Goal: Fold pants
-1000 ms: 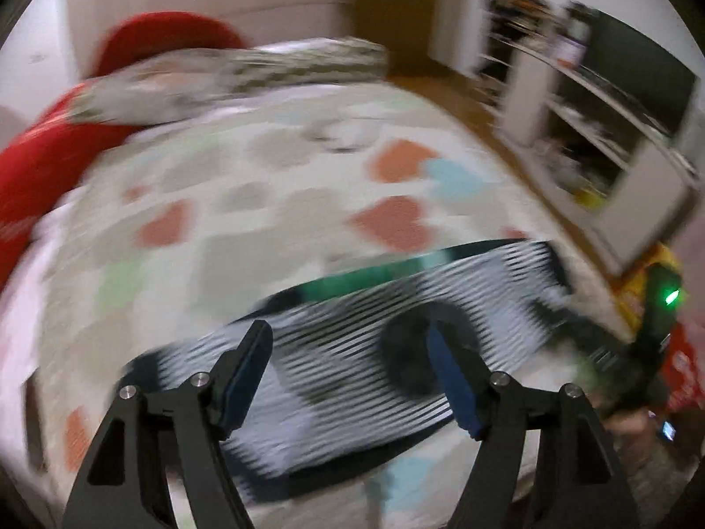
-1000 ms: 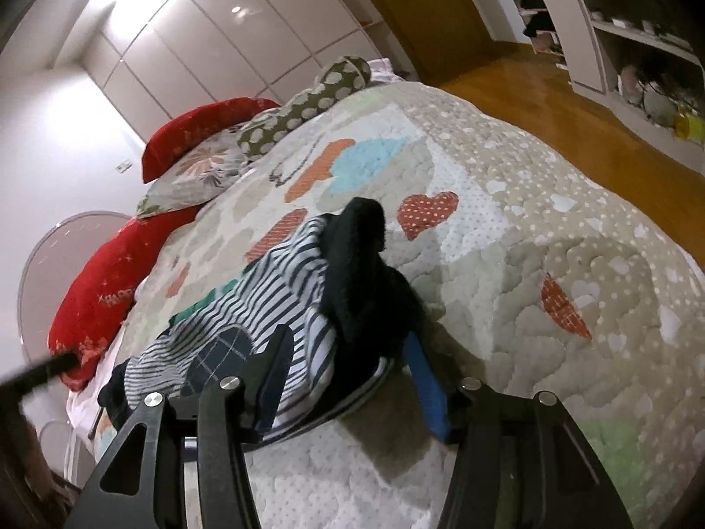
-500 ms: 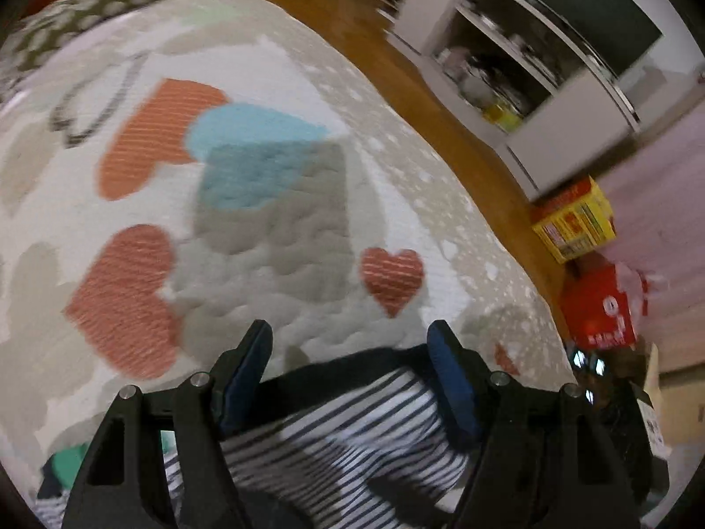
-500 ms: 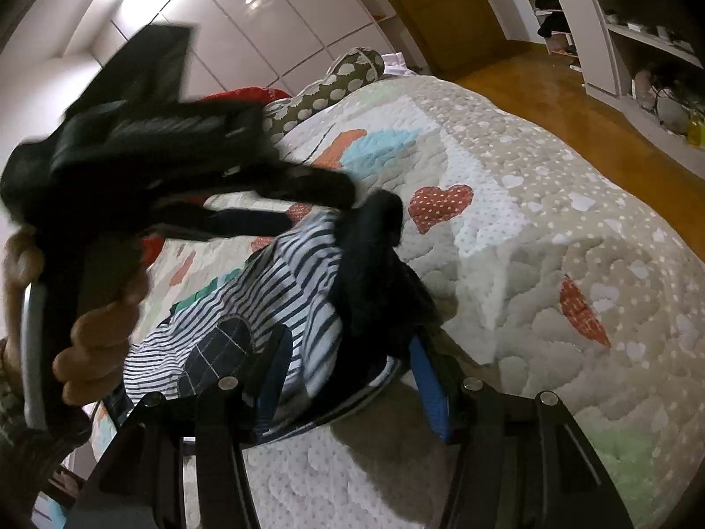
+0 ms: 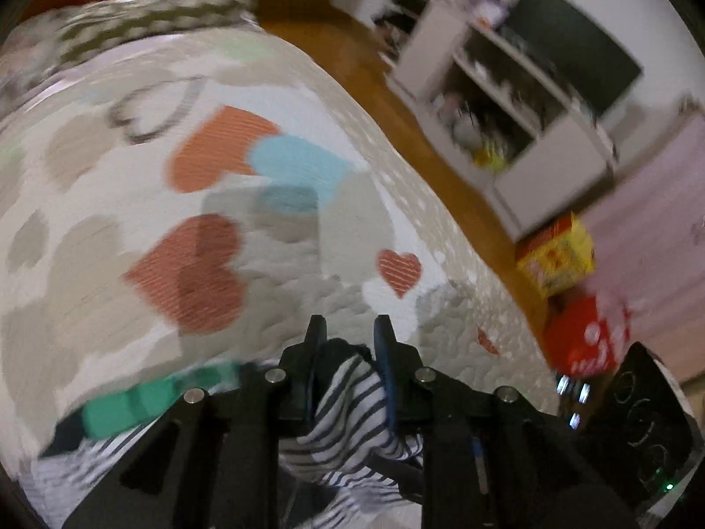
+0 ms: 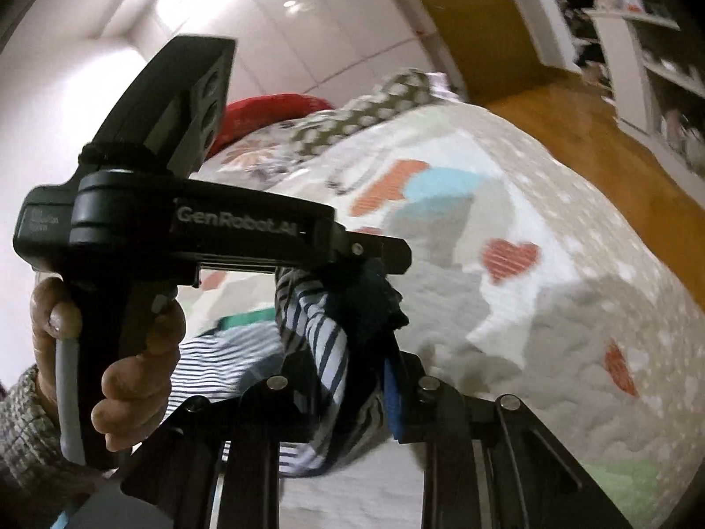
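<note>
Heart-print bed (image 5: 132, 203) below; left gripper (image 5: 348, 344) and right gripper (image 6: 352, 379) fingers both clamped on striped pants (image 6: 326, 335).

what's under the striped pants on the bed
The striped pants lie on a heart-patterned quilt, one end lifted by both grippers. Whatever sits beneath the flat part is covered.

Dim, motion-blurred, fisheye-warped edges

one pair of striped pants (image 5: 339, 423), two grippers, the left gripper (image 5: 348, 339) and the right gripper (image 6: 352, 374), one hand (image 6: 114, 352), one quilt (image 5: 132, 167), two boxes: a yellow box (image 5: 556, 255) and a red box (image 5: 586, 339).
</note>
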Available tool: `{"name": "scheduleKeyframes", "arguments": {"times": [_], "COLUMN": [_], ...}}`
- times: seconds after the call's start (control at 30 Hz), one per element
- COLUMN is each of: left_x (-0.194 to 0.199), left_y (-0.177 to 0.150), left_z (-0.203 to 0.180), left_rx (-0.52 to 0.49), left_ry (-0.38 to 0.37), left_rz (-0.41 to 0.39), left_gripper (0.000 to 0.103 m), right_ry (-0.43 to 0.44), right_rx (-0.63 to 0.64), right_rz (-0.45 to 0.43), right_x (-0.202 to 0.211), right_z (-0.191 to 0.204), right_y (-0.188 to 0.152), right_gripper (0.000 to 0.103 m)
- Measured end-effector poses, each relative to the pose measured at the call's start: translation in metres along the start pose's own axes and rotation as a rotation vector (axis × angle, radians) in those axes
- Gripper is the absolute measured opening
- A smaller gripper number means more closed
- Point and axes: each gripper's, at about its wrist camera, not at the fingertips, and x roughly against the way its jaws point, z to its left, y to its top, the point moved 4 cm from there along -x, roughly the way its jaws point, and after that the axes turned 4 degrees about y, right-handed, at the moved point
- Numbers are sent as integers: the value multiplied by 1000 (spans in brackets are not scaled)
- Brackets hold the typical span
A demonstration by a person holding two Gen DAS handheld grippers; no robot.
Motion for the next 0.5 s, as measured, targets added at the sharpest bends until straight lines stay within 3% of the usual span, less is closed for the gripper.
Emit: {"name": "scheduleKeyframes", "arguments": {"times": [0.1,0.17,0.27,0.37,0.5], "left_x": [34,47,71,95,123], "left_y": [-18,-36,-73,-113,-162], "left_z": [49,83,125,152,174], "left_rx": [131,234,352,428,516], "left_ry": [13,45,85,174,257], "left_rz": [-82,-121,-158,-202,-236], "left_gripper": [24,39,46,57,57], "right_ry": [37,65,97,139,160], "right_rx": [90,159,229,277,366], "right_rz": [27,62,150,242,285], "right_x": [-12,-26,-55,-75,-73], "right_z": [36,63,93,119,147], "right_y": [0,-6,-24,-48,-66], "right_gripper": [27,28,46,52,55]}}
